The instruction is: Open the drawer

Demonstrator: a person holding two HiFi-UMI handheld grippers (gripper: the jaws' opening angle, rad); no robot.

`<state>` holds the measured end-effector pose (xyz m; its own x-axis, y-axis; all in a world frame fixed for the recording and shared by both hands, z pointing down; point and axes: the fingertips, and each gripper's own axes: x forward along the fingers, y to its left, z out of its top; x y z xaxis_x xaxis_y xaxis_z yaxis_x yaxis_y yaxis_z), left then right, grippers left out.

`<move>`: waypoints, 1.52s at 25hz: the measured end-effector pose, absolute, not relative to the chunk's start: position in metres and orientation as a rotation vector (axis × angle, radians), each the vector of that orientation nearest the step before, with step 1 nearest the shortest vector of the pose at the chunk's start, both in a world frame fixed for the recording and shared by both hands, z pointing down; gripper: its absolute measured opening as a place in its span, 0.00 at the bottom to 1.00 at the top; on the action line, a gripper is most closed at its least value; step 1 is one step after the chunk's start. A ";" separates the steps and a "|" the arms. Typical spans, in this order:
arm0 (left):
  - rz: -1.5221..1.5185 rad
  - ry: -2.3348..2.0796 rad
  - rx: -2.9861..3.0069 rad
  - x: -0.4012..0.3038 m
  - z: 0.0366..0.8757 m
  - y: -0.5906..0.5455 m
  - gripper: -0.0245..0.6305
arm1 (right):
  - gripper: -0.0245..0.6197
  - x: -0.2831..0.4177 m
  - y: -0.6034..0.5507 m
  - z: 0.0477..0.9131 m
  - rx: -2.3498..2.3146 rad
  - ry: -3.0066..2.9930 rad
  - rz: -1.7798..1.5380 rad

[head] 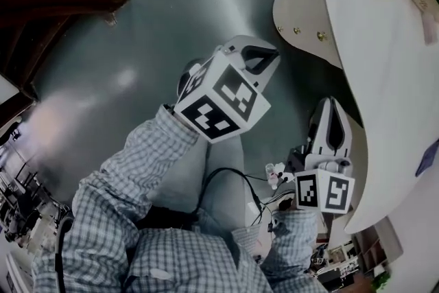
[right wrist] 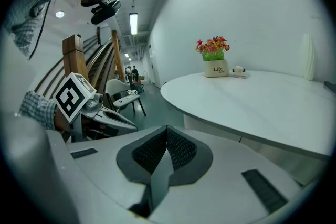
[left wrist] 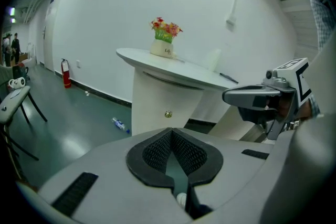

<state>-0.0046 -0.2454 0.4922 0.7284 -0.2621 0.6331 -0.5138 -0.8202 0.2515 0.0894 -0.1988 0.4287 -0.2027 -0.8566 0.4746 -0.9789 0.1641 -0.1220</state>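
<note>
Both grippers are empty and carried in front of the person, neither touching anything.

Left gripper (head: 259,60): the 2 jaws are closed together with nothing between them. It is aimed toward the white cabinet (left wrist: 152,128) under the curved counter top (left wrist: 178,68).

Right gripper (head: 330,121): its jaws are also together and bare. It is held close beside the counter's edge, to the right of the left one.

Judgement: shut jaws suit an approach, not a grasp. 1 gripper would have to part its jaws before taking a knob.

Drawer (left wrist: 155,105): no seam can be made out in any view. The best candidate is the cabinet front that carries a small brass knob (left wrist: 168,113). The head view shows 3 such knobs in a row along the curved face below the top. The front looks flush, so the drawer is judged shut and the task not yet started.

The knob is small, round and shiny. It is probably slippery and would need a centred pinch. It lies well apart from both grippers.
</note>
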 end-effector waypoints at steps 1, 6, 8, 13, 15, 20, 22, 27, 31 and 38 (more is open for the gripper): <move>0.844 -0.596 2.532 0.000 0.496 -0.247 0.04 | 0.05 0.091 -0.199 0.432 1.760 -2.150 0.589; 0.817 -0.601 2.570 0.023 0.516 -0.256 0.04 | 0.05 0.092 -0.189 0.456 1.728 -2.138 0.623; 0.803 -0.599 2.579 0.033 0.525 -0.260 0.04 | 0.05 0.093 -0.187 0.466 1.714 -2.134 0.638; 0.769 -0.599 2.579 0.050 0.546 -0.270 0.04 | 0.05 0.090 -0.185 0.482 1.663 -2.141 0.653; 0.753 -0.592 2.580 0.057 0.553 -0.275 0.04 | 0.05 0.091 -0.186 0.486 1.649 -2.145 0.654; 0.697 -0.561 2.602 0.080 0.564 -0.283 0.04 | 0.05 0.098 -0.190 0.492 1.637 -2.137 0.652; 0.686 -0.550 2.604 0.089 0.570 -0.284 0.04 | 0.05 0.101 -0.192 0.493 1.641 -2.136 0.653; 0.675 -0.539 2.590 0.108 0.586 -0.288 0.04 | 0.05 0.108 -0.191 0.497 1.638 -2.135 0.655; 0.695 -0.530 2.591 0.115 0.593 -0.292 0.13 | 0.05 0.110 -0.189 0.498 1.644 -2.129 0.669; 0.698 -0.504 2.576 0.128 0.598 -0.296 0.21 | 0.05 0.117 -0.185 0.498 1.651 -2.118 0.684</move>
<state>0.1275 -0.2957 0.5985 0.8081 -0.2300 0.5423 -0.4422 -0.8450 0.3006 0.1166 -0.1854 0.4982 -0.2465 -0.7903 0.5609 -0.9691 0.1966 -0.1489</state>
